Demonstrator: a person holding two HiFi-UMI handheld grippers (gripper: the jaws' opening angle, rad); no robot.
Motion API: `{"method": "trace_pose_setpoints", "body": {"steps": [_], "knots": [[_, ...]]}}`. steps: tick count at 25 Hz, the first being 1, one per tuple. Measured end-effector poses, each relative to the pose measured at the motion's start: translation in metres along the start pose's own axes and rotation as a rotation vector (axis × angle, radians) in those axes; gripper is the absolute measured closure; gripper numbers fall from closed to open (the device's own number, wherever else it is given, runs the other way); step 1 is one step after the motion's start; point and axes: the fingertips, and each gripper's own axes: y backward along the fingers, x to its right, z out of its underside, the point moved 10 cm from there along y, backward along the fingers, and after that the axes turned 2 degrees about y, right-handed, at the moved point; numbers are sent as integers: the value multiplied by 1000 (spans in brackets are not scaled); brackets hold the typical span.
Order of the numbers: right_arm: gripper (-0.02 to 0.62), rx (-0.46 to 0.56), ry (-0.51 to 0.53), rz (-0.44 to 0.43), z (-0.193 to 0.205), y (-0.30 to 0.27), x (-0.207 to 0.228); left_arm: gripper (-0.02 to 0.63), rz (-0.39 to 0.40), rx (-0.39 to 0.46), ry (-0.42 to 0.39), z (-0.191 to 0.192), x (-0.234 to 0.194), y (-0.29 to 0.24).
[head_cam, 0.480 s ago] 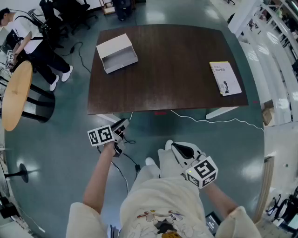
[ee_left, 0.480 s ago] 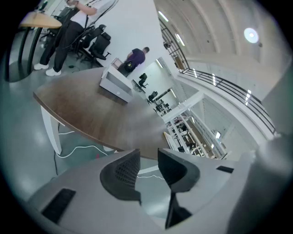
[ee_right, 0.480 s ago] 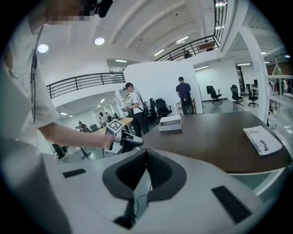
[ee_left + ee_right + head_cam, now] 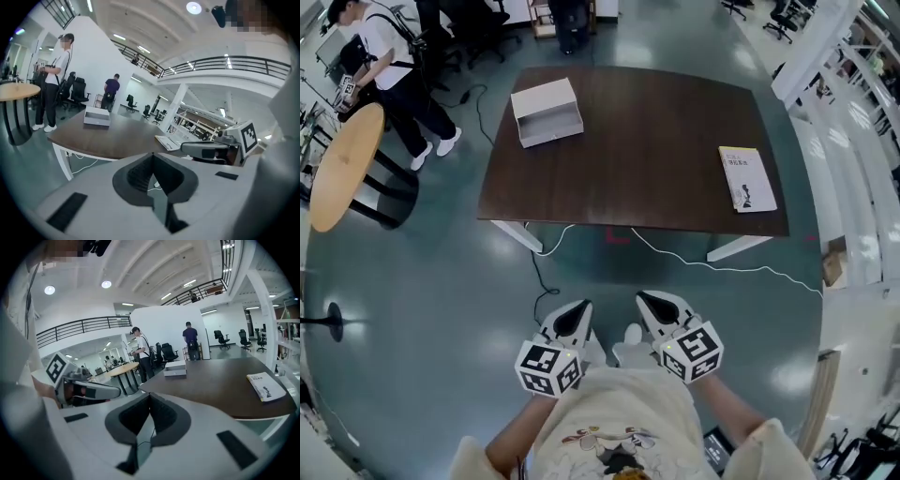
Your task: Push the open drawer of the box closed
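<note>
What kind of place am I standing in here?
Probably a large open-plan office or lab hall: swivel office chairs stand beyond the table, a railed mezzanine runs overhead, and a dark wooden table holds a white drawer box.

- table (image 4: 647,141): dark brown, faint wood grain
- box (image 4: 547,111): pale grey-white (its drawer the same shade)
- booklet (image 4: 747,178): cream-yellow cover, small dark figure
- left claw (image 4: 577,311), right claw (image 4: 649,300): white shells, dark grey inner faces, black-and-white square markers (image 4: 546,364)
- floor (image 4: 441,281): glossy teal-grey
- cable (image 4: 722,267): white
- round side table (image 4: 347,164): tan wood
</note>
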Motion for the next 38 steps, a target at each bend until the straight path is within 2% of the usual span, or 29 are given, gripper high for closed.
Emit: {"method": "trace_pose_setpoints", "body": {"steps": [4, 10, 18, 24, 31, 38], "knots": [[589, -14, -4, -19, 8, 10, 8, 600, -47, 22, -75, 5, 39, 3], [589, -34, -25, -30, 16, 20, 22, 601, -160, 6, -133, 4, 72, -5], [589, -6, -58, -40, 21, 36, 46, 601, -199, 3, -105, 18, 106, -10], [588, -60, -68, -69, 33, 33, 71, 601, -245, 14, -47, 28, 111, -20], [588, -102, -25, -123, 16, -11, 80, 601, -293, 64, 10, 5, 76, -37], [588, -117, 4, -140, -27, -109, 89, 600, -308, 71, 29, -48, -12, -72]]}}
